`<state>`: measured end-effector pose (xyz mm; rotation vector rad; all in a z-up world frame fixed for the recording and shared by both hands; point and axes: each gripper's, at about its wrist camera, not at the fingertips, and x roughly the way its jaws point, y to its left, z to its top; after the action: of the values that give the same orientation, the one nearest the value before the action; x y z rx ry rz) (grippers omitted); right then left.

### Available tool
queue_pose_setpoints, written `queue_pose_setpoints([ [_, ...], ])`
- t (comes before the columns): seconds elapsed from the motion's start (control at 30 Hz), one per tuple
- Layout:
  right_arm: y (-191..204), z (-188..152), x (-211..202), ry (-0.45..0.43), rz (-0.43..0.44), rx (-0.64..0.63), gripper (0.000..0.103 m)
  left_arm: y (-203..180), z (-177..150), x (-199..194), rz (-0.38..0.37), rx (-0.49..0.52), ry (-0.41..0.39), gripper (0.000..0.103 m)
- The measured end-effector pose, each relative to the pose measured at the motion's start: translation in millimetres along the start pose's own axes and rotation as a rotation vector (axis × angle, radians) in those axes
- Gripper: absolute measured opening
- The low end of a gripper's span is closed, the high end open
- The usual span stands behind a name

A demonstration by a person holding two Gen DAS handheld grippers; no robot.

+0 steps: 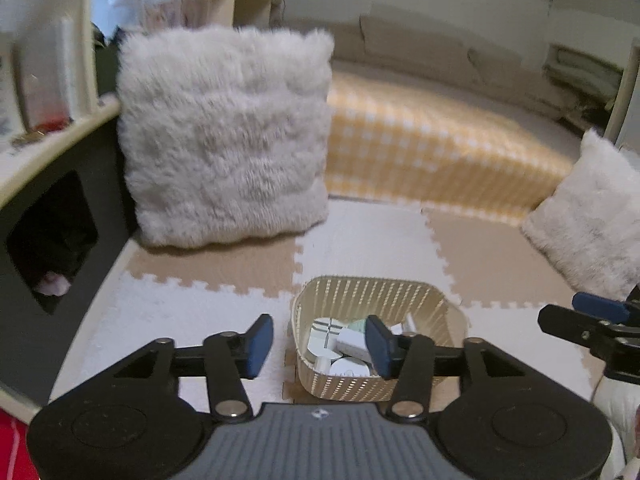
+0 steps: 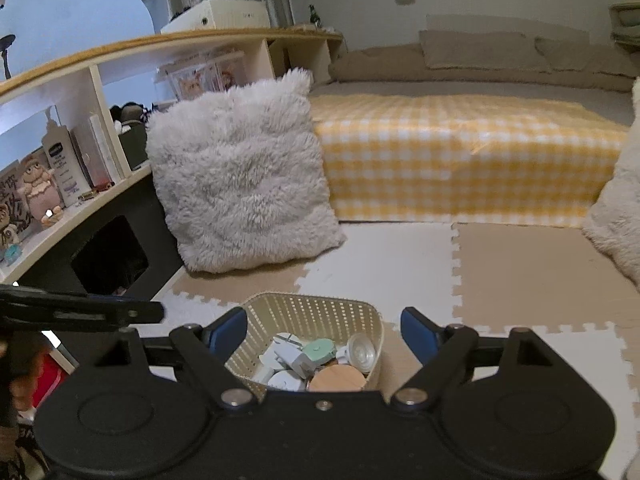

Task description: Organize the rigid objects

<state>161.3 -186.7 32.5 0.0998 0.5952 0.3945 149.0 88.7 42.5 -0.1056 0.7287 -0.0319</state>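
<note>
Blue brand logo, prob. Vaseline, on white pump lotion bottle point(image 2: 61, 168) at 9 o'clock on shelf; smaller print unreadable.

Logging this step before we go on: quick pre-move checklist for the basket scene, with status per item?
1. Left gripper empty, jaws apart: ok.
2. Right gripper empty, jaws apart: ok.
3. Basket upright on the foam mat: ok.
4. Items inside the basket, including the wooden disc and mint round piece, none hanging over the rim: ok.
5. Loose items left on the mat: none seen in either view, but the grippers' bodies hide the near floor: cannot tell.
6. Fluffy pillow clear of the basket, a strip of mat between them: ok.
</note>
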Motion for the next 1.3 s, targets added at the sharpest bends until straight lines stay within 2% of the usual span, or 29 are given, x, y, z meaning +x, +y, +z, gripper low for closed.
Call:
queue_pose_setpoints([
  [0.2, 10, -9, -41, -0.045, -0.017, -0.019, 0.087, -11, -17, -56, 0.028, 0.026, -0.110, 0.080],
  [0.37, 13, -16, -71, -0.096, -0.034, -0.028, 0.088, -21, -38, -82, 0.057, 0.029, -0.162, 0.086],
  [0.6, 18, -34, -94, -0.151, -0.053, -0.052, 0.096, -29, -71, -103, 0.091, 0.027, -0.238, 0.097],
  [0.87, 12, -60, -100, -0.153, -0.101, -0.063, 0.103, -35, -99, -111, 0.129, 0.027, -0.276, 0.103],
  [1.1, 4, -73, -107, -0.162, -0.133, -0.057, 0.103, -39, -115, -112, 0.165, 0.030, -0.326, 0.103],
  [1.3, 5, -80, -109, -0.176, -0.150, -0.062, 0.103, -39, -121, -109, 0.188, 0.029, -0.323, 0.103],
])
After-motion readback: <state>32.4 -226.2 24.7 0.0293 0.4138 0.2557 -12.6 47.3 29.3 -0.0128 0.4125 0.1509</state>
